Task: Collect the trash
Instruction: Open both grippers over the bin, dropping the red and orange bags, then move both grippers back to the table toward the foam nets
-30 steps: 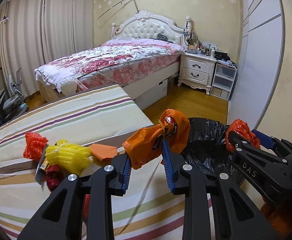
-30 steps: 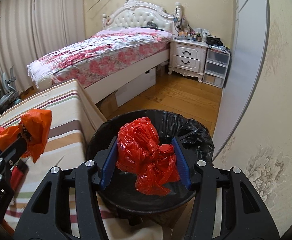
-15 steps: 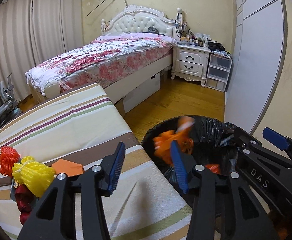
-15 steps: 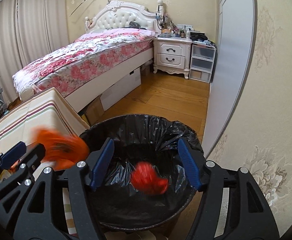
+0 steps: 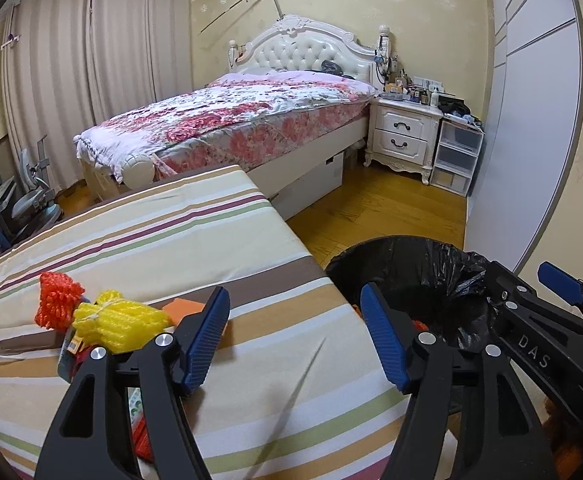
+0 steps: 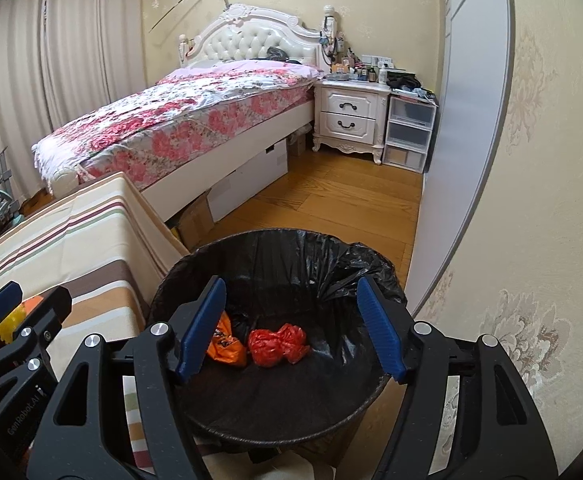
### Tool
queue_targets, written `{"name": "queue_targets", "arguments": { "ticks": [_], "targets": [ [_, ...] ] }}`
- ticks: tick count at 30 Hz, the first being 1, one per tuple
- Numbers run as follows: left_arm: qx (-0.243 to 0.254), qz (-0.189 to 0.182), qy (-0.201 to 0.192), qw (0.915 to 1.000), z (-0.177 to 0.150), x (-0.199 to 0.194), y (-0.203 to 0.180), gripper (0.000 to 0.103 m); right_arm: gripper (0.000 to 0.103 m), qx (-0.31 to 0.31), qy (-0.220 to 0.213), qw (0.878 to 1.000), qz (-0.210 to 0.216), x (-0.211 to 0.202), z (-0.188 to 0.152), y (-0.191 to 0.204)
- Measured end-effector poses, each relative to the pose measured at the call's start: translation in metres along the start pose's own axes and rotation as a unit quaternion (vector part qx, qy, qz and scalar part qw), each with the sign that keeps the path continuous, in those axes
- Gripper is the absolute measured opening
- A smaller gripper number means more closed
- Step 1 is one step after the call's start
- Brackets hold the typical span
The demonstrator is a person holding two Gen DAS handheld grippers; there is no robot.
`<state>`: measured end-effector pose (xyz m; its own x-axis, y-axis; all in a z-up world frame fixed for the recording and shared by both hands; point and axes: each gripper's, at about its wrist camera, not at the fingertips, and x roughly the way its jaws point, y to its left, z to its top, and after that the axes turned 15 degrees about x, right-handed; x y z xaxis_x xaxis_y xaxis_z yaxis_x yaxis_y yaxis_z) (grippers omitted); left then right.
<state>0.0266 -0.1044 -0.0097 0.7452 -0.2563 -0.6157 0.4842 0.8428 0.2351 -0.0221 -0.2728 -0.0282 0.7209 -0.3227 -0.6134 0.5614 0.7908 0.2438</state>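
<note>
Right hand-held gripper (image 6: 291, 328): jaws parted wide, nothing between the pads, poised above the trash bin (image 6: 331, 256). Its jaws have opened over the past second, the last stretch only slightly.

Left hand-held gripper (image 5: 295, 340): jaws likewise spread, empty, having just been opening. It sits over the edge of the striped counter (image 5: 151, 240), with the bin rim just to its right.

Bin: black liner. At the bottom lie an orange bag (image 6: 225, 346) and a crumpled red bag (image 6: 277, 344), side by side, about touching.

On the counter, left of the left gripper: a yellow foam net (image 5: 119, 324), an orange-red foam net (image 5: 57, 300) touching it, a flat orange piece (image 5: 185, 306) behind, and darker red items partly hidden under the gripper body.

Beyond: bed (image 5: 251, 120), white nightstand (image 5: 405, 136), wooden floor (image 6: 331, 196).
</note>
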Motion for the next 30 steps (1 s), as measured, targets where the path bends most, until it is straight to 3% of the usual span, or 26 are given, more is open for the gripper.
{"name": "queue_targets", "arguments": {
  "ticks": [8,15,26,30],
  "targets": [
    [-0.029,0.04,0.003,0.9988,-0.021,-0.031,0.038,0.066,0.067,-0.025,0.011,0.999,0.04,-0.02,-0.013,0.028],
    [-0.077,0.091,0.018,0.9927,-0.044,-0.05,0.09,0.066,0.067,-0.058,0.032,0.993,0.095,-0.028,-0.023,0.074],
    [-0.134,0.182,0.052,0.9727,-0.089,-0.069,0.166,0.066,0.067,-0.131,0.072,0.973,0.174,-0.036,-0.05,0.157],
    [-0.154,0.195,0.066,0.9664,-0.105,-0.071,0.188,0.066,0.067,-0.153,0.087,0.966,0.191,-0.037,-0.062,0.184]
  ]
}}
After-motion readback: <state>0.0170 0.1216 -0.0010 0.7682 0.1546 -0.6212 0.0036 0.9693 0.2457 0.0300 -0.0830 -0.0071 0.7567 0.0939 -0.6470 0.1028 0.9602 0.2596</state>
